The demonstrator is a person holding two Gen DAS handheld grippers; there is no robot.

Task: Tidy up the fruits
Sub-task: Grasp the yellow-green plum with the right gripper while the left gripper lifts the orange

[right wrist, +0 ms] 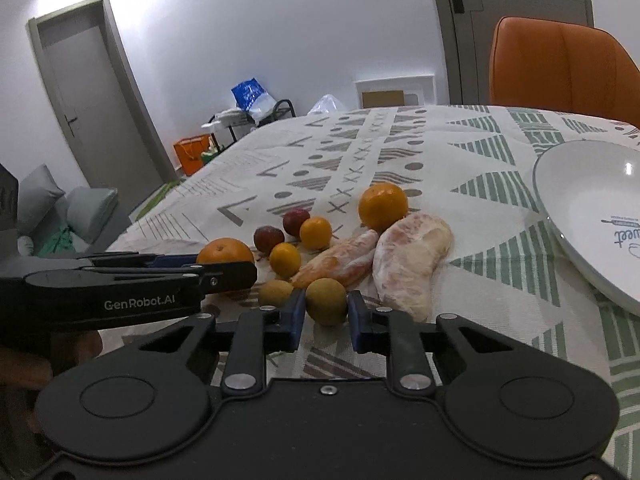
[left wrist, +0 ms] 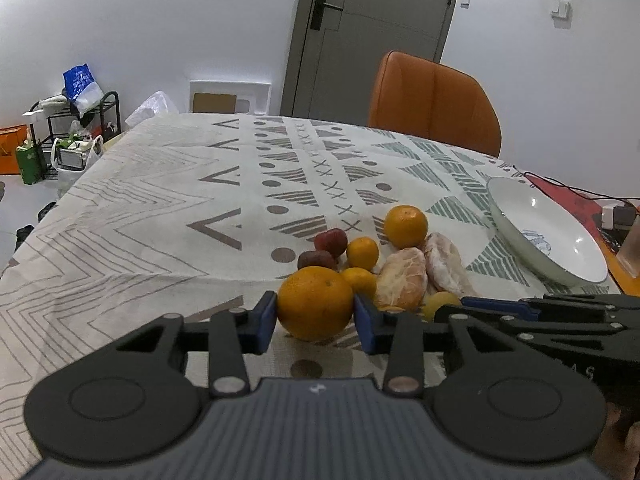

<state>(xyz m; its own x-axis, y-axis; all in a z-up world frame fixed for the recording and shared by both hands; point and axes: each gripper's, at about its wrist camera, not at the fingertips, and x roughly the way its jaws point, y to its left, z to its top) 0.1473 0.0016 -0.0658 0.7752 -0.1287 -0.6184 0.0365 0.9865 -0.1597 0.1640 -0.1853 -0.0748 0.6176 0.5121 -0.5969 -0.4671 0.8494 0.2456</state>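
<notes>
Nearest to me, my left tongs are clamped on a big orange, both blue pads pressed against its sides while it sits on the bench at the near left edge of the fruit pile. My right tongs are closed on a small yellow-green fruit, one pad on each side of it, at the near end of the same pile. A second yellow-green fruit lies just to the left of that one.

Beyond my grips the rest of the fruit is huddled close together on the patterned cloth: two peeled citrus segments lying side by side towards the right, two small tangerines in the middle, two dark red fruits on the far left of the group, and another large orange at the far end.

To the right of the pile, apart from it, stands a white plate with nothing on the part I can see. An orange chair stands at the far side of the bench.
</notes>
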